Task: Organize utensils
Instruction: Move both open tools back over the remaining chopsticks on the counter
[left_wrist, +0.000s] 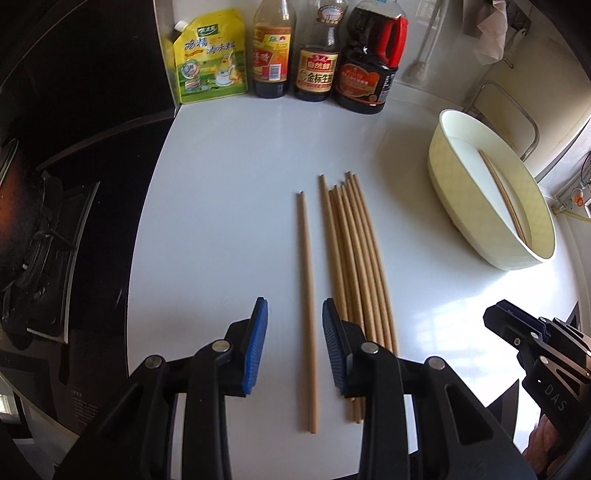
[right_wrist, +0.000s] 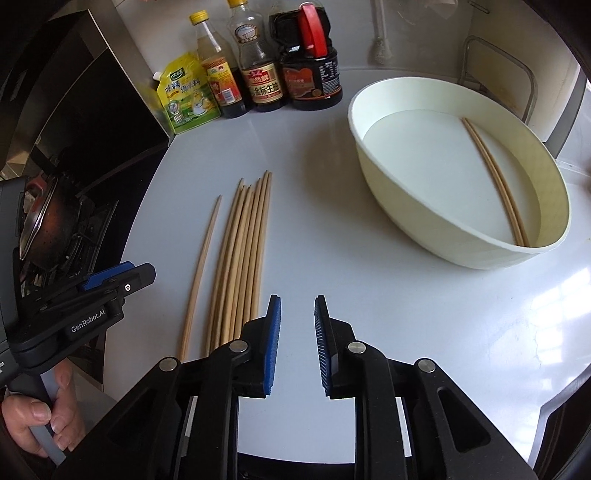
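On the white countertop (left_wrist: 229, 221), the largest item is an oval cream tub (right_wrist: 436, 236) at the right, holding two chopsticks (right_wrist: 495, 181) that lie side by side against its far wall. At the back stand three dark sauce bottles (left_wrist: 316, 70) and one yellow-green pouch (left_wrist: 210, 59).

The loose chopsticks (left_wrist: 354, 258) are plain tan wood, tapered toward the far end. Count: a tight bundle of about seven, touching each other, plus one single chopstick (left_wrist: 306, 295) lying apart on its left.

Left gripper (left_wrist: 294, 347): blue pads parted narrowly, the single chopstick in line between them, pads not pressing it. Right gripper (right_wrist: 297, 347): jaws narrowly apart over bare counter, nothing between them, just right of the bundle.

Only the right wrist view shows a hand (right_wrist: 40, 417) on the left gripper's handle and the whole tub floor; the left wrist view shows the bundle's near ends.
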